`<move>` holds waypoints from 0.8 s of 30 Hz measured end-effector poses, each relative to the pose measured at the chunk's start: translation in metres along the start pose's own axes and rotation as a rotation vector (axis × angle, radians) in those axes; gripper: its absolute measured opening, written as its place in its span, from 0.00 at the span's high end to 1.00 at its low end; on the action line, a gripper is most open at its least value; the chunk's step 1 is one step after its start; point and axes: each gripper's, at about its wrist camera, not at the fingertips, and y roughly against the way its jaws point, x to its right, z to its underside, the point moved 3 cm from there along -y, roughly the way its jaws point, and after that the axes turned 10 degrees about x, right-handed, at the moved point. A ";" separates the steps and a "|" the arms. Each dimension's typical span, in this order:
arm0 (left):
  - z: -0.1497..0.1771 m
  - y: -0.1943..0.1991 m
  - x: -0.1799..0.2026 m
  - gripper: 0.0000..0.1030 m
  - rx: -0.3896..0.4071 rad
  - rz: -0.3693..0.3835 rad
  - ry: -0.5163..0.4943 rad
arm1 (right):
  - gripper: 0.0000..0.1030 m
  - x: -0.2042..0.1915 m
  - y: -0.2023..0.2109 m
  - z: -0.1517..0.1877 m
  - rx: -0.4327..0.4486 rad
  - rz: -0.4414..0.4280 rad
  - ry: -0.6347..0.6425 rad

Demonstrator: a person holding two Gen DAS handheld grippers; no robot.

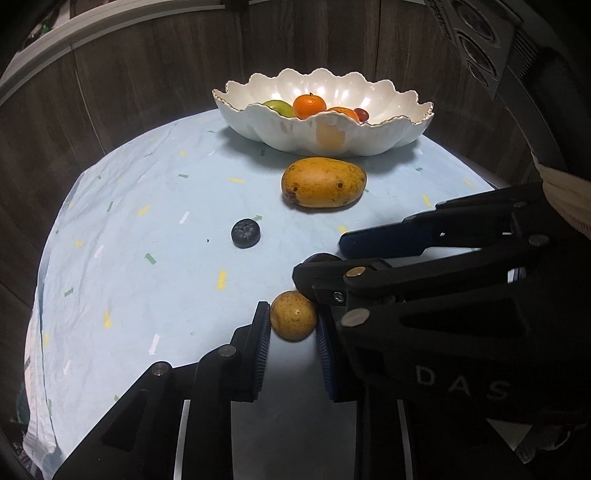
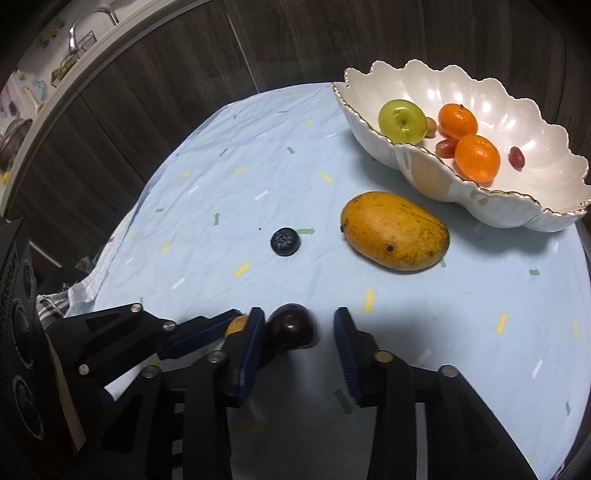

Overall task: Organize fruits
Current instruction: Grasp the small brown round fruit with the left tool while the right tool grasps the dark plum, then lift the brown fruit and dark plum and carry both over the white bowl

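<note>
A white scalloped bowl (image 1: 376, 138) (image 2: 436, 184) at the table's far side holds a green apple (image 2: 402, 120), two oranges (image 2: 476, 158) and small red grapes. A big yellow mango (image 1: 323, 182) (image 2: 395, 230) lies in front of it. A blueberry (image 1: 245, 232) (image 2: 285, 241) lies alone on the cloth. My left gripper (image 1: 293, 325) is shut on a small yellow-brown fruit (image 1: 293, 314) resting on the table. My right gripper (image 2: 299, 332) is open around a dark purple fruit (image 2: 291, 326), which touches its left pad. The two grippers sit side by side.
The round table wears a light blue cloth (image 1: 147, 229) with small arrow marks; it hangs over the left edge. Dark wood panels (image 1: 110, 74) stand close behind the table. A kitchen counter with a tap (image 2: 79, 29) shows at the far left.
</note>
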 end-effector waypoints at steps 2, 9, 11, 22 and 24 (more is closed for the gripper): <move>0.000 0.000 -0.001 0.76 -0.001 0.003 0.004 | 0.72 -0.002 0.000 0.000 0.003 -0.003 0.010; -0.001 0.004 -0.002 0.76 0.013 -0.013 -0.006 | 0.73 -0.003 0.001 0.000 0.009 0.007 0.017; -0.001 0.006 -0.003 0.76 0.016 -0.019 -0.004 | 0.73 -0.002 0.004 -0.001 0.017 0.014 0.012; -0.006 0.017 -0.004 0.76 0.036 -0.044 -0.007 | 0.73 0.001 0.019 -0.003 0.055 0.029 -0.001; -0.007 0.019 -0.004 0.76 0.039 -0.050 -0.007 | 0.73 0.000 0.023 -0.003 0.062 0.030 -0.004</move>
